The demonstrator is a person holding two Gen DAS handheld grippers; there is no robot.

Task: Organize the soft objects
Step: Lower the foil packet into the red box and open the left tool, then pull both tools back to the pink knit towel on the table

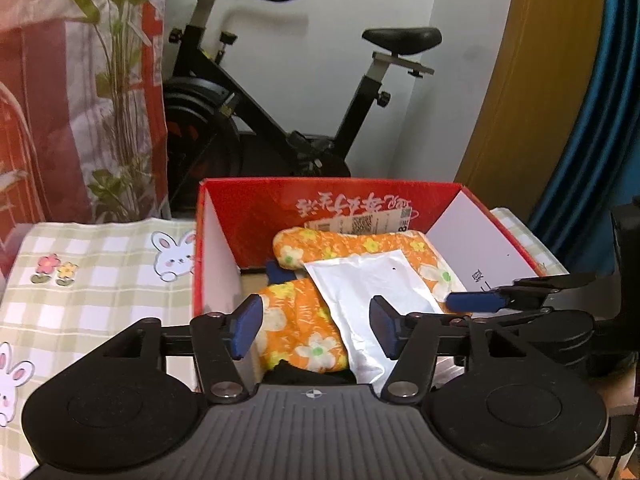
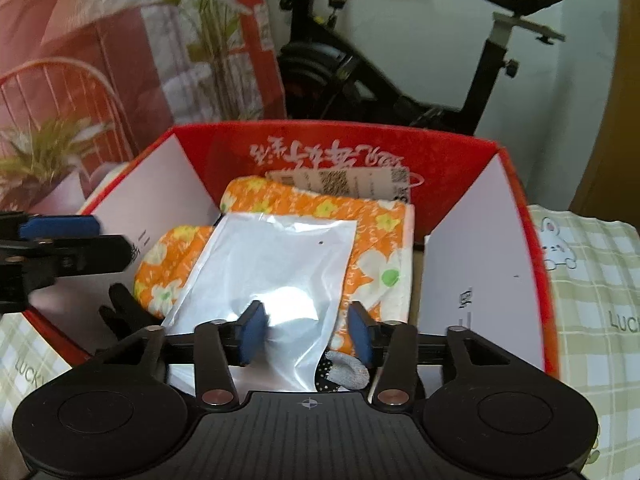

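Box: red cardboard box (image 1: 332, 200) with white inner side walls and upside-down white lettering on its far wall, sitting open on a checked tablecloth (image 1: 100, 280) printed with rabbits and flowers.
Contents: orange floral oven mitts (image 2: 320, 208), one lying across the back of the box and another toward the near left; a white plastic pouch (image 2: 272, 272) rests flat on top of them, its near end toward the cameras.
Label: a paper tag (image 2: 340, 178) with barcode and QR print pokes up behind the rear mitt, against the far wall.
Small items: a grey and black polka-dot fabric piece (image 2: 344, 368) shows at the pouch's near right corner; a dark item (image 2: 120, 308) sits at the near left of the box, its kind unclear.
Left gripper: left gripper (image 1: 316, 328) hovers over the near edge of the box with its blue-padded fingers spread wide, gripping nothing; mitt and pouch show in the gap below.
Right gripper: right gripper (image 2: 306, 332) is poised above the near end of the pouch, fingers parted on either side of it, pads clear of the plastic as far as can be seen.
Crossing view: each gripper's blue fingertip juts into the other camera's frame at the side of the box.
Backdrop: a black exercise bike (image 1: 280, 92) stands against a white wall, beside a red-and-pink printed curtain (image 1: 80, 80) with green stems.
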